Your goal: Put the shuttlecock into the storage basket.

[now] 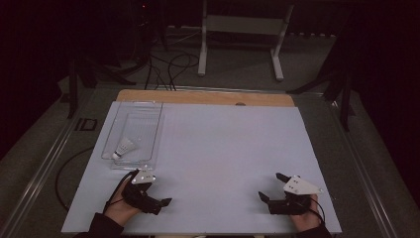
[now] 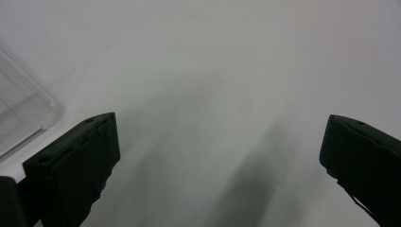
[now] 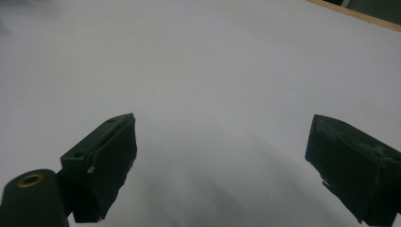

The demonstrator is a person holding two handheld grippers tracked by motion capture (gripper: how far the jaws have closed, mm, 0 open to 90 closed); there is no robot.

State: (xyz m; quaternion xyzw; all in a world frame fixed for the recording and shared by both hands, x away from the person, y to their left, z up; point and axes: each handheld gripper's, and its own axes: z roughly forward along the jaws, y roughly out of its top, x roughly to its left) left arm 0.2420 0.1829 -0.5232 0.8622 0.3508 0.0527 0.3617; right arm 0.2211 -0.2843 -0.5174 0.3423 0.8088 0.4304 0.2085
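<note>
The shuttlecock (image 1: 124,148) lies in the clear tray (image 1: 154,130) at the counter's (image 1: 223,148) left side, cork toward the person, feathers pointing away and right. The left gripper (image 1: 153,194) rests just in front of the tray's near end, fingers (image 2: 75,165) wide and empty. The right gripper (image 1: 271,187), also wide and empty, sits well apart across the counter. The left is far nearer; the shuttlecock lies ahead of it, slightly left.

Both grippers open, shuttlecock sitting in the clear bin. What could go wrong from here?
1. The shuttlecock is light and lies low inside the clear bin; reaching in, the left gripper could catch the near wall and shove the bin.
2. A grip on the feathers could crush them.
3. The right gripper rests far across the table, so it can hardly steady the bin.
</note>
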